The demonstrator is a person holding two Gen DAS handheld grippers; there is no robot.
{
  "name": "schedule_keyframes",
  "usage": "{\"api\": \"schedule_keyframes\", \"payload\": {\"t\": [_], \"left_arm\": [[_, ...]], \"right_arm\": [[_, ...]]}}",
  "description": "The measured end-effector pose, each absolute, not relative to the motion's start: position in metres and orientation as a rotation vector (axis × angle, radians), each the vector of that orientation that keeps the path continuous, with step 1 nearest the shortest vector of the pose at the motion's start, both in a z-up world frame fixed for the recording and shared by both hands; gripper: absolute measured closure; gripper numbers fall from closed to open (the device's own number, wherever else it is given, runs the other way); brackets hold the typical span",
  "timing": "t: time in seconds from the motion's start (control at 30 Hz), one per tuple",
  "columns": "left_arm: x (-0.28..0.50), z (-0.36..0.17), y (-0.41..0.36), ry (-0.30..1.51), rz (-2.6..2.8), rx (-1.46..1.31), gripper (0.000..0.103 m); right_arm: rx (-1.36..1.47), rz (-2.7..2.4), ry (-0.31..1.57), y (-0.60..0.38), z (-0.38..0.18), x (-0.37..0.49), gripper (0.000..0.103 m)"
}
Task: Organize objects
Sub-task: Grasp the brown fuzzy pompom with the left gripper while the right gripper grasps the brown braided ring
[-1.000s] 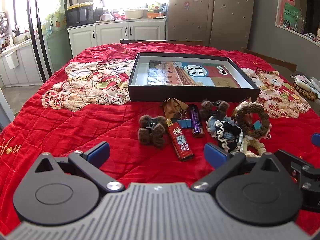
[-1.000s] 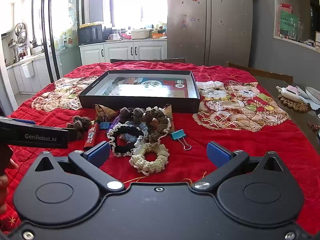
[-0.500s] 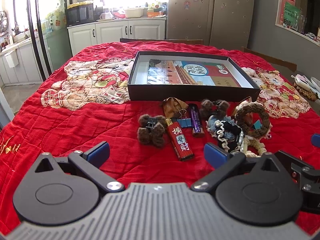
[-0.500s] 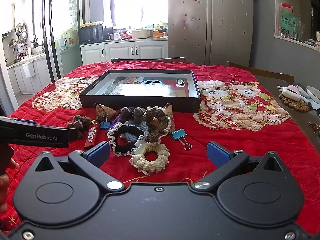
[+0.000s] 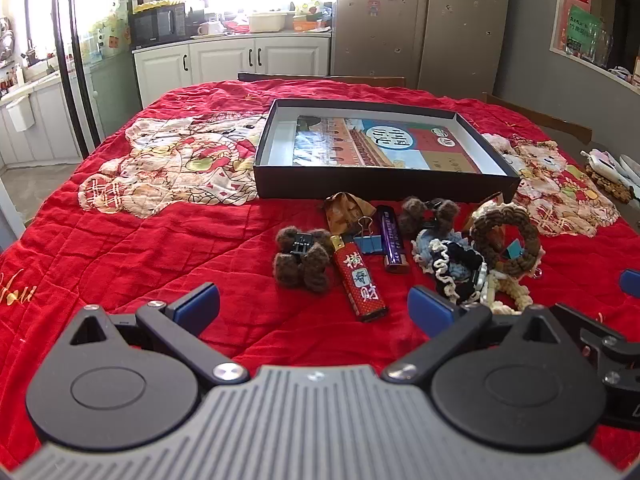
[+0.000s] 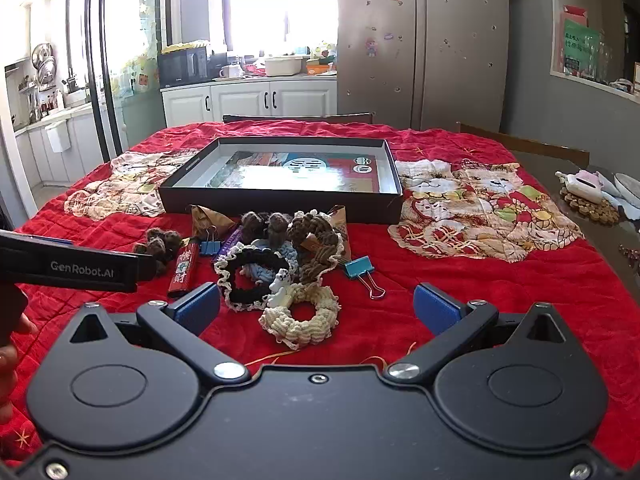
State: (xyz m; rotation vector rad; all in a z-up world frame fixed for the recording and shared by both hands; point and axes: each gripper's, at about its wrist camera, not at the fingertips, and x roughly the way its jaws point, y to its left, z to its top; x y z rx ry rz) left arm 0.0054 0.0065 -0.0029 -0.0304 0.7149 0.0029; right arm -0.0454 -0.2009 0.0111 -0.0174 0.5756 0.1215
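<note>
A pile of small things lies on the red quilt in front of a shallow black box [image 5: 384,188] [image 6: 280,204]. In the left wrist view: a brown fuzzy hair clip [image 5: 302,258], a red lighter [image 5: 360,282], a purple lighter [image 5: 393,240], a blue binder clip [image 5: 369,242], a brown scrunchie [image 5: 505,240]. In the right wrist view: a cream scrunchie [image 6: 300,316], a black lace scrunchie [image 6: 252,276], a blue binder clip [image 6: 362,270]. My left gripper [image 5: 314,306] is open and empty, short of the red lighter. My right gripper [image 6: 316,306] is open and empty, just short of the cream scrunchie.
The box holds a flat printed sheet. The quilt [image 5: 120,240] covers the whole table. A chair back [image 6: 524,146] and a side table with small items [image 6: 592,200] stand to the right. Kitchen cabinets [image 5: 232,60] and a fridge [image 6: 420,40] are behind.
</note>
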Motion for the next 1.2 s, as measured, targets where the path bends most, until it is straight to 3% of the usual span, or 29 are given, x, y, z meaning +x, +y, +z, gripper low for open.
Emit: {"api": "schedule_keyframes", "payload": {"t": [0.4, 0.67, 1.2], "left_arm": [[0.022, -0.013, 0.026, 0.731, -0.039, -0.039, 0.0], [0.045, -0.024, 0.038, 0.702, -0.098, 0.038, 0.0], [0.076, -0.045, 0.04, 0.717, -0.173, 0.04, 0.025]], "right_arm": [[-0.047, 0.135, 0.569, -0.2, 0.009, -0.037, 0.006], [-0.086, 0.169, 0.581, -0.204, 0.008, -0.016, 0.021], [-0.088, 0.236, 0.624, -0.207, -0.004, 0.038, 0.054]]}}
